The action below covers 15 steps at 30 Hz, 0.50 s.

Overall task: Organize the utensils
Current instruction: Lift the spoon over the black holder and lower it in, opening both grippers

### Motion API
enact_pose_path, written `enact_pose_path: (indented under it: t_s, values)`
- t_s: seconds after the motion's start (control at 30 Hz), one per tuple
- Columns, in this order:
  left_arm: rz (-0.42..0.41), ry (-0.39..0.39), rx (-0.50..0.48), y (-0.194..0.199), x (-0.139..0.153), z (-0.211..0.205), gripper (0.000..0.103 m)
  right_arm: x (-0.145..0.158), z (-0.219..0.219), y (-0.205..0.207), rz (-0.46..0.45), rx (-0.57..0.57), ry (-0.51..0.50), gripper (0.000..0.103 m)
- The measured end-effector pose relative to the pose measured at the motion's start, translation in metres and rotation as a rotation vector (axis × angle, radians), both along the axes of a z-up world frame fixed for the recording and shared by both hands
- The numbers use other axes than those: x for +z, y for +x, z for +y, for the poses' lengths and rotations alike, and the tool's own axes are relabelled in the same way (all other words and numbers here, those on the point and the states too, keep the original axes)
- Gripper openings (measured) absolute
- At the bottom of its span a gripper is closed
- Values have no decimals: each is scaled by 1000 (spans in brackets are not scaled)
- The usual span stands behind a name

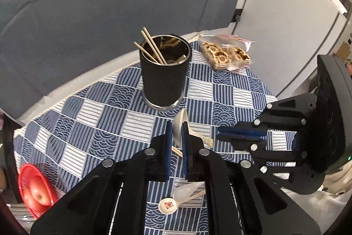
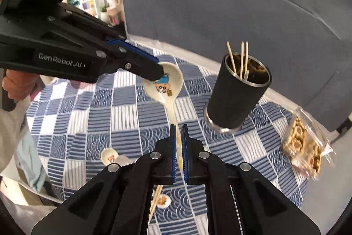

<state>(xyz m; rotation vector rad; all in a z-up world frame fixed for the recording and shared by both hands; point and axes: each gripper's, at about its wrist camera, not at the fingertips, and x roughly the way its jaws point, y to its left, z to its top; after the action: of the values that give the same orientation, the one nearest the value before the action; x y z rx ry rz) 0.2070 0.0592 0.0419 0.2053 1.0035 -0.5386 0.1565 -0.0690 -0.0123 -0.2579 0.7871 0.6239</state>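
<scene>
A white ceramic spoon (image 2: pixel 164 85) with a cartoon print hangs above the table, held at both ends. My left gripper (image 1: pixel 177 124) is shut on the spoon's bowl (image 1: pixel 179 118); in the right wrist view the left gripper (image 2: pixel 159 72) reaches in from the upper left. My right gripper (image 2: pixel 178 127) is shut on the spoon's handle, and the left wrist view shows the right gripper (image 1: pixel 217 136) coming in from the right. A black utensil cup (image 1: pixel 164 80) (image 2: pixel 237 98) with several chopsticks stands on the cloth beyond. Two small spoons (image 1: pixel 168 206) (image 1: pixel 187 189) and loose chopsticks (image 1: pixel 177 151) lie below.
A blue and white checked tablecloth (image 1: pixel 110 124) covers the table. A clear bag of biscuits (image 1: pixel 226 54) (image 2: pixel 303 144) lies right of the cup. A red basket with an apple (image 1: pixel 35 191) sits off the left edge. A person's hand (image 2: pixel 17 85) holds the left gripper.
</scene>
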Motion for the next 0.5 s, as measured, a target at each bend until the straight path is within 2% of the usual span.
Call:
enact_pose_path:
  t_s: [0.1, 0.13, 0.17, 0.23, 0.3, 0.43, 0.5]
  values:
    - [1, 26, 24, 9, 10, -5, 9, 7, -11, 14, 12, 32, 38, 7]
    - [1, 36, 33, 11, 13, -7, 9, 9, -14, 19, 20, 46, 50, 13]
    - [-1, 44, 40, 13, 17, -9, 9, 10, -16, 23, 23, 57, 60, 27]
    - [-7, 60, 55, 16, 25, -14, 9, 14, -19, 32, 19, 85, 85, 43]
    - [-16, 72, 78, 18, 34, -17, 9, 18, -18, 36, -10, 106, 85, 43]
    - [-49, 98, 112, 17, 51, -24, 9, 26, -16, 46, -51, 158, 99, 34]
    - [-62, 100, 127, 17, 58, -26, 9, 30, -15, 53, -65, 173, 108, 33]
